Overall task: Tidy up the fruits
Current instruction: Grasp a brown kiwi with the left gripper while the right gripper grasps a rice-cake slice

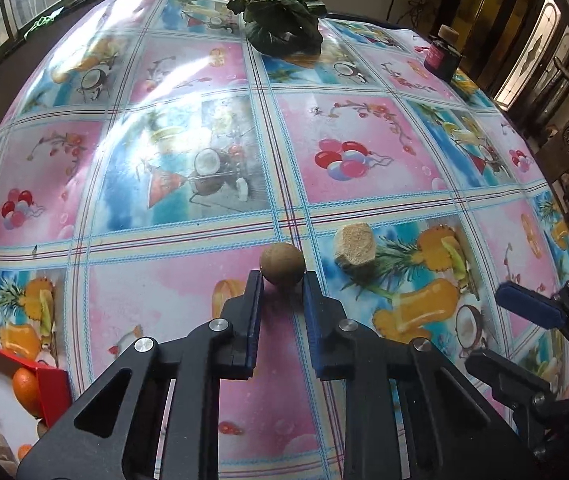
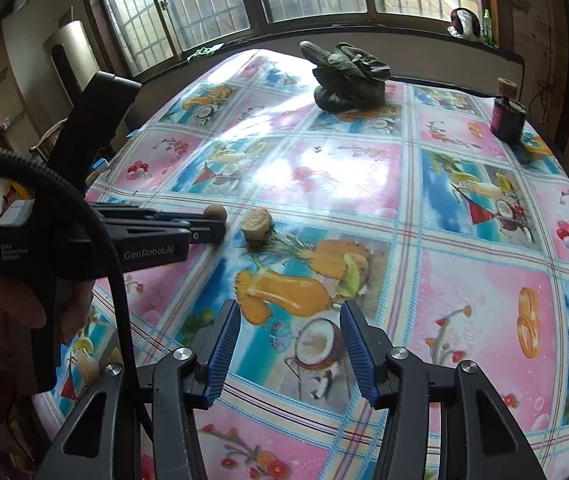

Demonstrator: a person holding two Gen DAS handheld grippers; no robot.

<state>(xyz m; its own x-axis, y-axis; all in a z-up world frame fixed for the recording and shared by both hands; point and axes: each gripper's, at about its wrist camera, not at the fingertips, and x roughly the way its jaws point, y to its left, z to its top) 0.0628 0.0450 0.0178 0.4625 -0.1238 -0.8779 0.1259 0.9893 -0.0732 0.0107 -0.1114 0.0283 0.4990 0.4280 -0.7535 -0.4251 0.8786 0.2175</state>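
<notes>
A brown kiwi (image 1: 282, 264) lies on the patterned tablecloth (image 1: 188, 296), and my left gripper (image 1: 282, 280) is shut on it, its blue pads (image 1: 255, 300) against the fruit's two sides. The right wrist view shows the same kiwi (image 2: 215, 213) at the tips of the left gripper (image 2: 220, 228), which a hand holds. A beige cut chunk (image 1: 354, 246) stands just right of the kiwi. My right gripper (image 2: 289, 308) hovers open over the cloth with nothing between its fingers; it also shows at the right edge as the right gripper (image 1: 502, 336). A red box (image 1: 52, 384) at lower left holds an orange (image 1: 26, 388).
A bunch of dark leafy greens (image 1: 280, 20) sits at the table's far side. A dark jar with a pink label (image 1: 442, 54) stands at the far right corner. Windows run behind the table. A black cable (image 2: 96, 240) hangs near the left gripper.
</notes>
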